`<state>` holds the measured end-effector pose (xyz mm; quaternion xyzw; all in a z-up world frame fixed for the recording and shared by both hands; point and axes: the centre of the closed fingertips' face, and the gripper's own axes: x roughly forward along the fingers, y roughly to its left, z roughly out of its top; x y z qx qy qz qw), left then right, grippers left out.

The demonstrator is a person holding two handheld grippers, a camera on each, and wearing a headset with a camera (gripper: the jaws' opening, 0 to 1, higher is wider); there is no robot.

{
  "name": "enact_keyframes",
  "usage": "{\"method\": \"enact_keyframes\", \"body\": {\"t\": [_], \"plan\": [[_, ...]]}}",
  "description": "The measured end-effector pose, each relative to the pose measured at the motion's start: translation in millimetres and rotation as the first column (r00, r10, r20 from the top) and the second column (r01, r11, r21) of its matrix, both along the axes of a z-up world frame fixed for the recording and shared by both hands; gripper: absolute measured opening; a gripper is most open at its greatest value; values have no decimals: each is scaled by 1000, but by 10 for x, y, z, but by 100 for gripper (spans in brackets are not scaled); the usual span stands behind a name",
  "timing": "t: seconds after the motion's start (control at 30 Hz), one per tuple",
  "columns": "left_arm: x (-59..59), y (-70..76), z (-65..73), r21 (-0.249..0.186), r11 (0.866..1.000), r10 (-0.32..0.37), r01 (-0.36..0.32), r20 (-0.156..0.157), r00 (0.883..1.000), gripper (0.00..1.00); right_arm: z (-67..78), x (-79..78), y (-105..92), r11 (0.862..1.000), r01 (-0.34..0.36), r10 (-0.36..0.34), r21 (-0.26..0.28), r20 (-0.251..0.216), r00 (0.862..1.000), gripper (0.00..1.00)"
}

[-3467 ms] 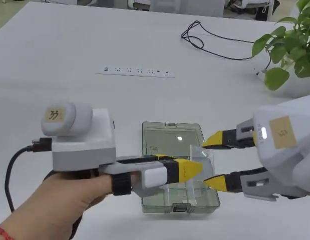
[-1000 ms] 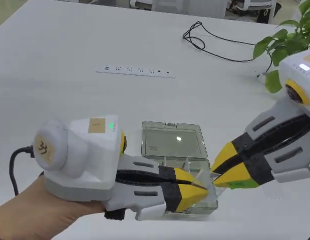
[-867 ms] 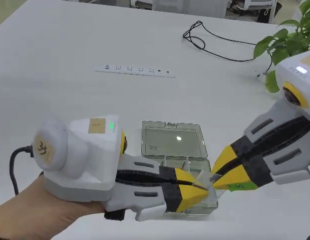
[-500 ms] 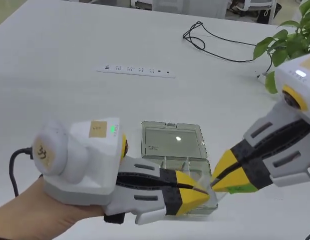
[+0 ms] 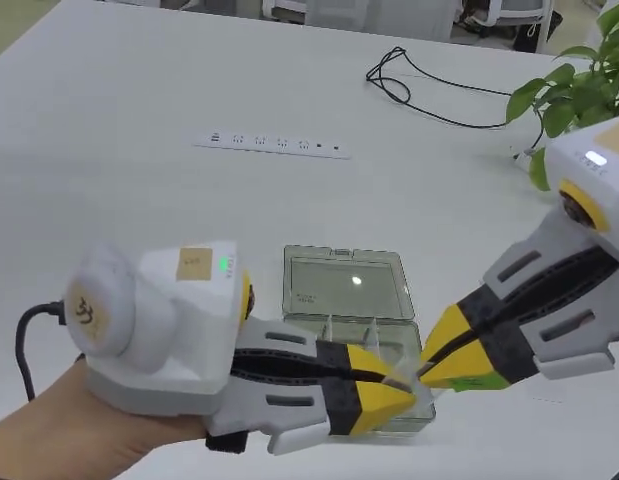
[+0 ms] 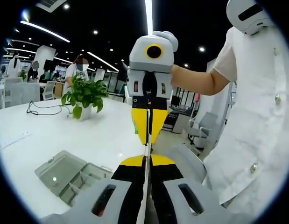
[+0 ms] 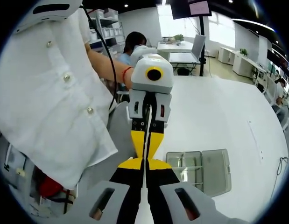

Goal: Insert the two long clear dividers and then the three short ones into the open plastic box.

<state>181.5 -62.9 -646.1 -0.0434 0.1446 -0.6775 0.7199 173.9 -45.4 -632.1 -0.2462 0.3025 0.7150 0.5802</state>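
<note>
White table (image 5: pixel 139 90) fills the head view, with a flat white power strip (image 5: pixel 274 143) lying across its middle, a looped black cable (image 5: pixel 419 85) farther back and a green leafy potted plant (image 5: pixel 579 85) at the right edge. Nearer the person sits the clear rectangular plastic box (image 5: pixel 339 285), its hinged lid laid flat on the far side of the base; thin clear partitions (image 5: pixel 374 335) already stand upright inside the base. The left gripper (image 5: pixel 394 390), white-bodied with black jaws and yellow tips, comes in from the lower left, held in a hand (image 5: pixel 69 440), and the right gripper (image 5: pixel 424 370) slants down from the right. Their tips meet nose to nose just above the box's near right corner. Both sets of jaws are pressed nearly together, each pinching one end of a thin clear divider (image 5: pixel 407 376) that bridges the small gap between them. Each gripper view shows the opposite gripper head-on, jaws narrow, with the box on the table below.
</note>
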Motion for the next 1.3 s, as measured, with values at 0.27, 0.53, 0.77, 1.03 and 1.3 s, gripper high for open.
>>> {"method": "enact_keyframes", "body": {"t": [0.27, 0.53, 0.77, 1.03, 1.3], "plan": [[27, 55, -41, 20, 1000, 23, -23, 10, 1000, 2, 15, 36, -22, 1000, 16, -16, 5, 8, 1000, 3], [98, 152, -128, 51, 996, 74, -75, 13, 997, 12, 32, 127, -64, 999, 36, -36, 10, 23, 999, 3], [145, 236, -193, 80, 991, 109, -110, 16, 994, 25, 19, 238, -97, 998, 59, -59, 7, 38, 997, 3], [233, 360, -245, 95, 984, 154, -154, 7, 988, 33, -55, 389, -138, 996, 90, -90, -5, 53, 995, 3], [350, 506, -349, 114, 970, 217, -216, 0, 976, 53, -201, 552, -149, 993, 116, -114, -24, 72, 991, 3]]}}
